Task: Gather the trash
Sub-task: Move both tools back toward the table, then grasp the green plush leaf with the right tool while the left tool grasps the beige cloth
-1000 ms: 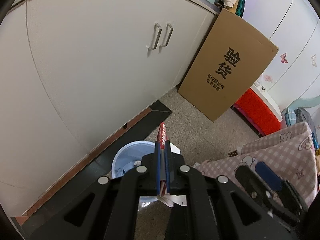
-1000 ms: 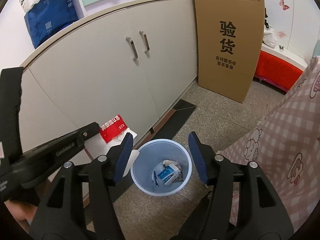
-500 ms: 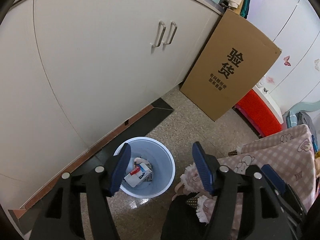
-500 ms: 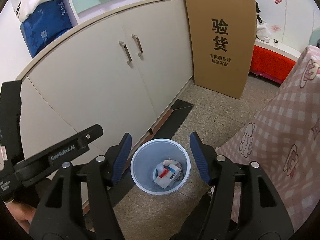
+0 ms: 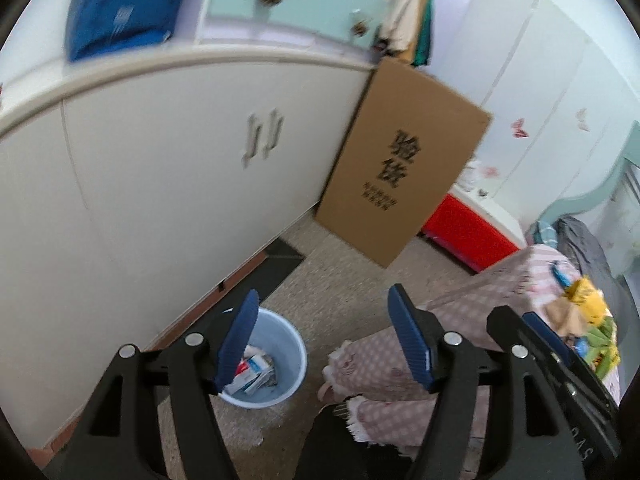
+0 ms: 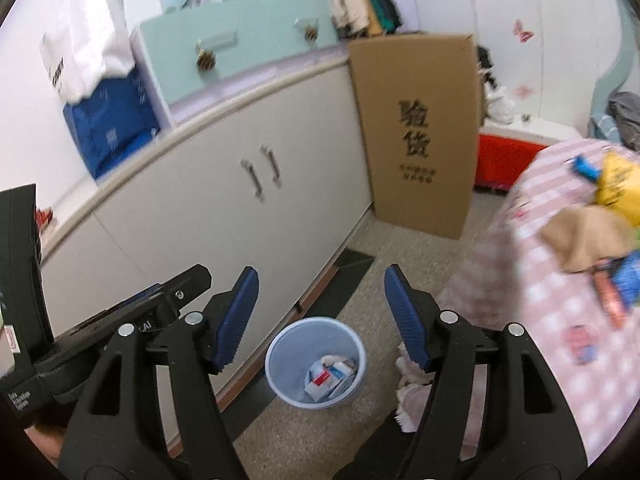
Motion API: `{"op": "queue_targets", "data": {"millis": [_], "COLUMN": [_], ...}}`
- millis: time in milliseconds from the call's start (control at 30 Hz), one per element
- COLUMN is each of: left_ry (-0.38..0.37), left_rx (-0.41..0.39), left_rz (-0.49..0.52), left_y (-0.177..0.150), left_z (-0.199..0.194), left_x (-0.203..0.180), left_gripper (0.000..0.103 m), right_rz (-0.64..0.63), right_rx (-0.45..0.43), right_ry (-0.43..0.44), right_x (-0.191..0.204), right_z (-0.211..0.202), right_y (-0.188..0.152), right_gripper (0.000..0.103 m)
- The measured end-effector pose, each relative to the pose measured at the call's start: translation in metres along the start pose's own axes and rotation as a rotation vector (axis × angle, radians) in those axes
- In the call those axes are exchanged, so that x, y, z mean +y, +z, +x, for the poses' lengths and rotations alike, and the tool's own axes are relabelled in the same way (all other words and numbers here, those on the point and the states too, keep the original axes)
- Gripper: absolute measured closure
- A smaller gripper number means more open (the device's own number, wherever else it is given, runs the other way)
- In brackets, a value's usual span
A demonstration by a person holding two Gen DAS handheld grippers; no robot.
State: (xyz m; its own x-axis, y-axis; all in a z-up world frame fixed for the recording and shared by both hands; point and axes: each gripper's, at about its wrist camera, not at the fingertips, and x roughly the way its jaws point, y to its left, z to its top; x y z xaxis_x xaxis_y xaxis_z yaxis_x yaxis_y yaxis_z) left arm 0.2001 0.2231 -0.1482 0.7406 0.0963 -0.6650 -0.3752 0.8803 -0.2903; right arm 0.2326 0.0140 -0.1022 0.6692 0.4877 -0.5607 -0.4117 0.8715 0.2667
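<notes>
Both the left gripper (image 5: 322, 338) and the right gripper (image 6: 320, 316) have jaws spread wide, holding nothing. The blue trash bin (image 6: 316, 360) sits below, between the right jaws, cartons already inside. Next comes fetching wrappers (image 6: 612, 240) from the checked bedspread (image 6: 556, 320), right of the jaws; motion blur hides their details.
</notes>
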Motion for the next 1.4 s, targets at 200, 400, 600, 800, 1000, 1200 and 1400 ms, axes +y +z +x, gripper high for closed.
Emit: {"op": "queue_targets", "data": {"millis": [200,400,600,800,1000,1200,1400], "left_ry": [-0.083,-0.182,-0.256,-0.282,-0.302,-0.317,-0.371], "left_rx": [-0.011,0.029,0.094,0.130,0.150,0.207,0.256], "left_rz": [0.110,0.243,0.321,0.356,0.382,0.422,0.418], "left_y": [-0.005,-0.020,-0.031,-0.037,-0.036,-0.035,-0.037], "left_z": [-0.022,-0.020,-0.001,0.027,0.055,0.078,0.082], "left_x": [-0.064,-0.137,-0.192,-0.229,-0.254,-0.271,-0.275], "left_gripper": [0.035,0.030,0.024,0.024,0.024,0.042,0.097], "right_rz": [0.059,0.140,0.243,0.325,0.368,0.365,0.340], "right_rx": [-0.078,-0.130,-0.142,-0.146,-0.121,-0.064,-0.019], "right_ry": [-0.075,-0.187,-0.293,-0.355,-0.370,-0.348,-0.319], "right_x": [-0.039,-0.101,-0.166,-0.214,-0.243,-0.250,-0.249], "right_z": [-0.050,-0.092,-0.117,-0.128,-0.125,-0.103,-0.085], "right_y": [0.012,0.016,0.011,0.004,0.001,0.007,0.012], "right_gripper": [0.036,0.034,0.032,0.030,0.028,0.034,0.081]}}
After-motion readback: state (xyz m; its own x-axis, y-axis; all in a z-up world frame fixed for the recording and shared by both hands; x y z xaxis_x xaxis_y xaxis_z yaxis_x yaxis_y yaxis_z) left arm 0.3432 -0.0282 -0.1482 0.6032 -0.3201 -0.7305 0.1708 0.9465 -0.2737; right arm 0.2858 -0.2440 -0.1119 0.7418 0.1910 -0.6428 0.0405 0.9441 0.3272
